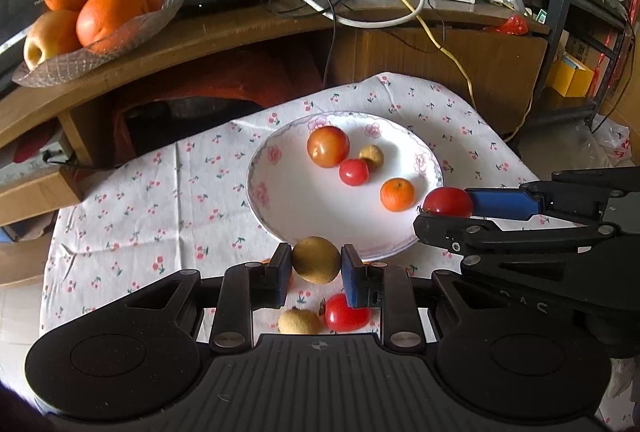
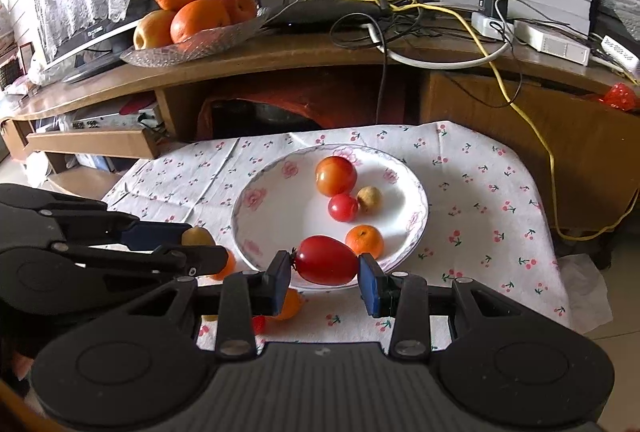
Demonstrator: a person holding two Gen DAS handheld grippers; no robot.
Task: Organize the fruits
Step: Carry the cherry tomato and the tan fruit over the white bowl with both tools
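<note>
Four fruits sit on plate. Left gripper jaws clamp tan fruit; right gripper jaws clamp red tomato, both near plate's 6 o'clock rim. Loose tomato and others remain on tabletop.

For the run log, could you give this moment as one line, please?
left gripper: holds brown fruit | right gripper: holds red tomato | plate: four fruits

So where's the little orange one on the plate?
The little orange sits on the near right part of the white plate, just beyond the red tomato held in the right claw, with a smaller red tomato behind it.
</note>
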